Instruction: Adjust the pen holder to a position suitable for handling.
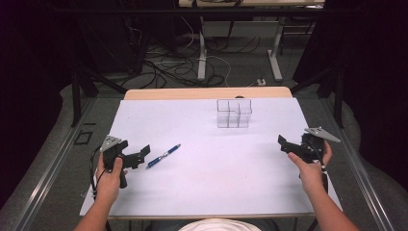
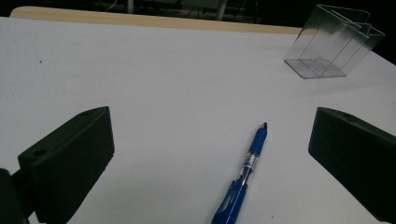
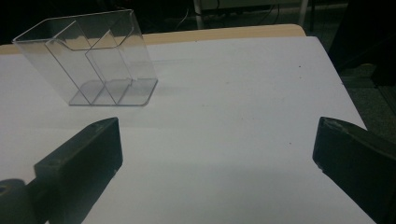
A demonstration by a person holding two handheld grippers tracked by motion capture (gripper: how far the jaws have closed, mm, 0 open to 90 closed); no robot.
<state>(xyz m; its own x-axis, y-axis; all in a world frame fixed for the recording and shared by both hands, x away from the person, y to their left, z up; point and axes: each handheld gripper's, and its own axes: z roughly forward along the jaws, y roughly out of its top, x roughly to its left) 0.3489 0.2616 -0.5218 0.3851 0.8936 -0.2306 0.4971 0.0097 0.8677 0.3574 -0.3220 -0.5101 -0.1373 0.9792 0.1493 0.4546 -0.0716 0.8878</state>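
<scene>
A blue pen (image 1: 163, 156) lies flat on the white table sheet (image 1: 202, 183), left of centre, tip pointing away and to the right. My left gripper (image 1: 143, 157) is held just left of the pen, open. In the left gripper view the pen (image 2: 243, 179) lies between the spread jaws, nothing gripped. A clear plastic organizer (image 1: 234, 113) with several compartments stands empty near the far edge; it also appears as the organizer (image 2: 332, 44) and the organizer (image 3: 91, 58). My right gripper (image 1: 284, 144) hovers at the right side, open and empty, its jaws facing the organizer.
The sheet covers a wooden table whose far edge (image 1: 207, 93) shows. Beyond it, cables and desk legs (image 1: 202, 57) are on the floor. The table's right edge (image 3: 336, 79) runs close to my right gripper.
</scene>
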